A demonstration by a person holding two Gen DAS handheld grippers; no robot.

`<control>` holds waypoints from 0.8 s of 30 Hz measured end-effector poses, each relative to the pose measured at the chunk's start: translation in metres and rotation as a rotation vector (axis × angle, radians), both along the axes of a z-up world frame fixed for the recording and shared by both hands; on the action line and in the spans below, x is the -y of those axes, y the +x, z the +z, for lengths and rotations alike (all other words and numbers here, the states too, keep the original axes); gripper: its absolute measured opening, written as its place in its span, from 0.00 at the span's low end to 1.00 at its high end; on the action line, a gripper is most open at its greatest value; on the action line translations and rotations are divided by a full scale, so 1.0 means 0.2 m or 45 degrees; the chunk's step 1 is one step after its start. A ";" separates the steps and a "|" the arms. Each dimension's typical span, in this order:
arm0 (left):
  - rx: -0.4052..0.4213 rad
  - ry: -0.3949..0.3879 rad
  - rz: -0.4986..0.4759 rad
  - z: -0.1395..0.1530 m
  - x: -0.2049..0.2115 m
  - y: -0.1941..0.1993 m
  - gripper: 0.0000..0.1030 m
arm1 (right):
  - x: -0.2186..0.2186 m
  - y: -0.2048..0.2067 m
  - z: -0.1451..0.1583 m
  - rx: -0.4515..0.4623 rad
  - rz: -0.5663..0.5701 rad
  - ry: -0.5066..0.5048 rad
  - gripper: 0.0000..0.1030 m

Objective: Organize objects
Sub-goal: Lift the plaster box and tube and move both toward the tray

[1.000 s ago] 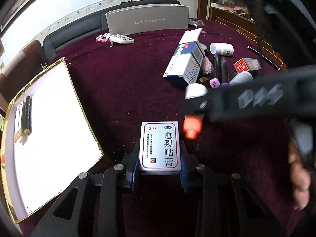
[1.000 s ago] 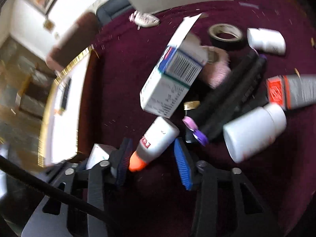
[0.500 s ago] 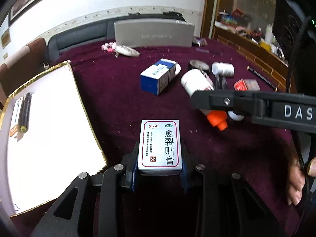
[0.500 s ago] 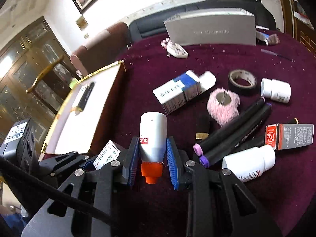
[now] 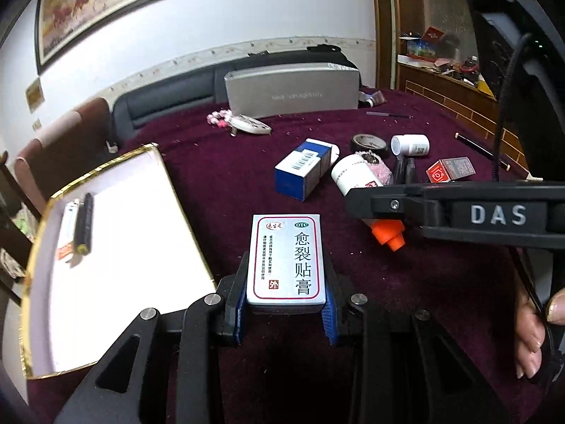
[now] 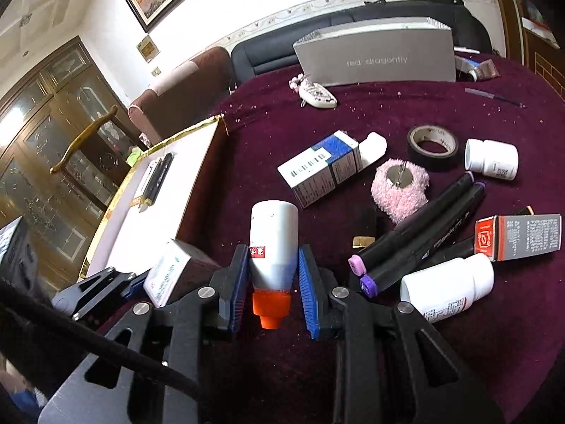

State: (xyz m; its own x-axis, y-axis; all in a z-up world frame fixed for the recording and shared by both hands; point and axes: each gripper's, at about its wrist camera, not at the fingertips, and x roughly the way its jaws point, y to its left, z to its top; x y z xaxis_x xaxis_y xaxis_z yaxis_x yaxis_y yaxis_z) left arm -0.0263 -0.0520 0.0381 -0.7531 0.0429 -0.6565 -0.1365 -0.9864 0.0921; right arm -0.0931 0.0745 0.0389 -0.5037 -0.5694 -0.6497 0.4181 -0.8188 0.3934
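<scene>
My left gripper (image 5: 285,309) is shut on a white medicine box with Chinese print (image 5: 286,257), held above the maroon tabletop just right of the gold-rimmed white tray (image 5: 116,240). The box also shows in the right wrist view (image 6: 168,271). My right gripper (image 6: 272,291) is shut on a white bottle with an orange cap (image 6: 272,247), cap toward the camera; the bottle also shows in the left wrist view (image 5: 367,194), lifted off the table right of the box. The tray (image 6: 169,190) holds a black pen (image 5: 84,224) and a small tube.
On the table lie a blue-white carton (image 6: 325,166), a pink fuzzy roll (image 6: 400,190), black tape (image 6: 433,143), two white pill bottles (image 6: 491,159), dark markers (image 6: 420,233) and a red-grey box (image 6: 519,236). A grey box (image 6: 378,58) stands at the back.
My right gripper closed on the orange-capped bottle and lifted it off the table. Both views have tilted up. The left gripper keeps holding the medicine box.
</scene>
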 end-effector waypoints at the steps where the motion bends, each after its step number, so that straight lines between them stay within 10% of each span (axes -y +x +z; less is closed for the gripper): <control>1: -0.006 -0.001 0.015 0.01 0.00 0.02 0.28 | 0.00 0.01 0.01 -0.009 -0.001 0.001 0.24; 24: -0.148 0.092 0.271 0.21 0.43 0.28 0.28 | 0.10 0.15 0.09 -0.157 0.031 -0.008 0.24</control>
State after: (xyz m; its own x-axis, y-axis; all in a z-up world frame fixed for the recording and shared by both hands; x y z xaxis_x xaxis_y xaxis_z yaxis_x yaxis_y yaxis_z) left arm 0.0289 -0.1371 0.0800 -0.8206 -0.0812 -0.5657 0.0826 -0.9963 0.0232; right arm -0.0640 0.0551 0.0561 -0.5654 -0.5866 -0.5799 0.4836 -0.8053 0.3430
